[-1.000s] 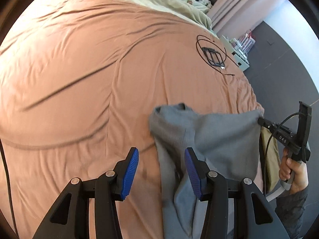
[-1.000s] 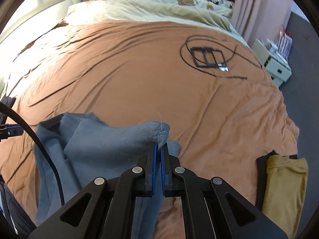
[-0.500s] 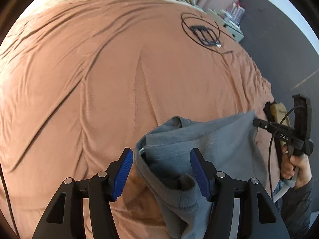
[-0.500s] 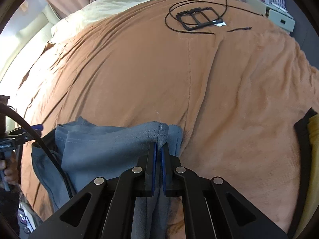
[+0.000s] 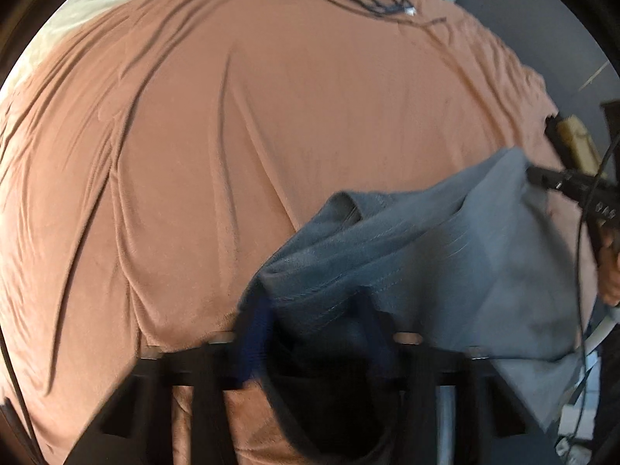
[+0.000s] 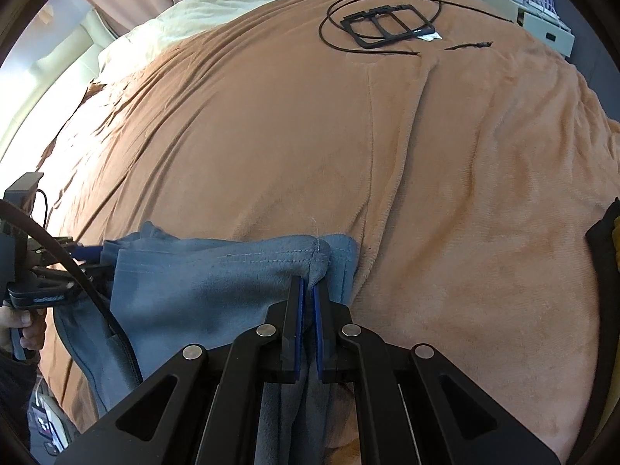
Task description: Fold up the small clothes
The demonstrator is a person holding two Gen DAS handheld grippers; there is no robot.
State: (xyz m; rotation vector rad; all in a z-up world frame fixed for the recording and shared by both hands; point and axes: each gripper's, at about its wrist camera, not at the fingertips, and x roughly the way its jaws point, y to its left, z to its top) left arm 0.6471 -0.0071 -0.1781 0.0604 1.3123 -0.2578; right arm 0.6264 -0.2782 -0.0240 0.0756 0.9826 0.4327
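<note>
Right gripper (image 6: 306, 302): clamped on one top corner of the grey garment (image 6: 217, 283), pads pressed together with the stitched hem pinched between them, cloth hanging below. Left gripper (image 5: 314, 333): blurred in its own view, jaws closing, the opposite end of the same hem bunched between the blue pads (image 5: 252, 337); firm pressure not yet plain, so best read as a grip being taken, not a grip made.

Garment: at the near edge of the brown blanket (image 6: 348, 135), top hem running roughly straight from one gripper across to the other, body draped off the bed edge toward the person. Long axis therefore along the line between the two grippers, parallel to the near edge of the bed. Neither hand nearer than the other: each at its own corner, right already secure, left the one to finish.

Likely step in hand: securing both top corners before spreading the piece flat on the blanket, away from the person. Open brown surface ahead looks enough for that. Black cable and frame (image 6: 387, 23) well apart, far up the bed. Folded yellow garment (image 6: 614, 240) off to the right edge, near but clear of the grey one.

Risk: a thin bite on the left corner, slipping once the hem is pulled taut.
</note>
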